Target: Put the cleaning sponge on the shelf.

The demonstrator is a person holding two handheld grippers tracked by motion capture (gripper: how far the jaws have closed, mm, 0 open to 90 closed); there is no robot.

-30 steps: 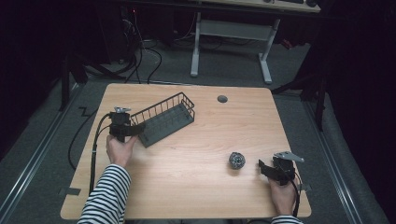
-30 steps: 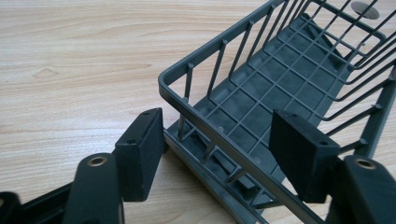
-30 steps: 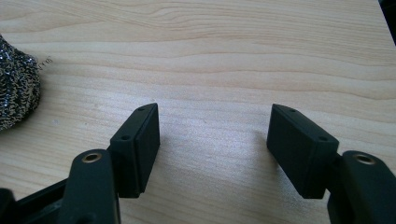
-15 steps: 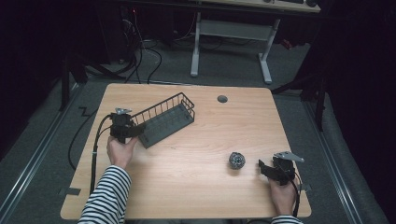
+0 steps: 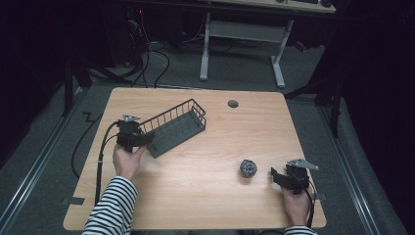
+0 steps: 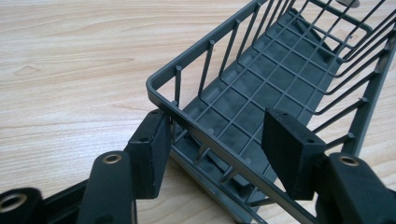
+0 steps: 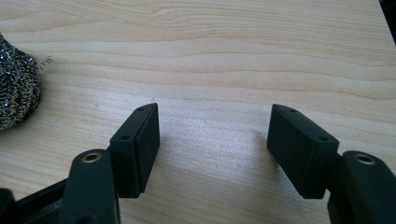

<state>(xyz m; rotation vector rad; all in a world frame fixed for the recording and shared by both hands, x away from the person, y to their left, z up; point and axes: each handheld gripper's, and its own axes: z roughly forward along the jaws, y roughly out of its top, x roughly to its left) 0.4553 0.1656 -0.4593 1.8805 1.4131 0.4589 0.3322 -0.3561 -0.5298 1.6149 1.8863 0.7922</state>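
Observation:
A dark grey wire basket (image 5: pixel 176 127) lies slanted on the left half of the wooden table (image 5: pixel 205 205). My left gripper (image 5: pixel 146 139) is open at the basket's near end. In the left gripper view its jaws straddle the basket's corner rim (image 6: pixel 205 135), one pad (image 6: pixel 149 149) outside the wall and the other inside over the grid floor. A steel scouring ball (image 5: pixel 248 168) rests on the table's right half. Just right of it my right gripper (image 5: pixel 275 175) is open over bare wood, with the scouring ball (image 7: pixel 16 93) at the left edge of the right gripper view.
A round cable grommet (image 5: pixel 233 104) sits near the table's far edge. A black cable (image 5: pixel 100 156) trails from the left gripper off the table's left side. Beyond the table stand a desk frame (image 5: pixel 242 29) and floor cables.

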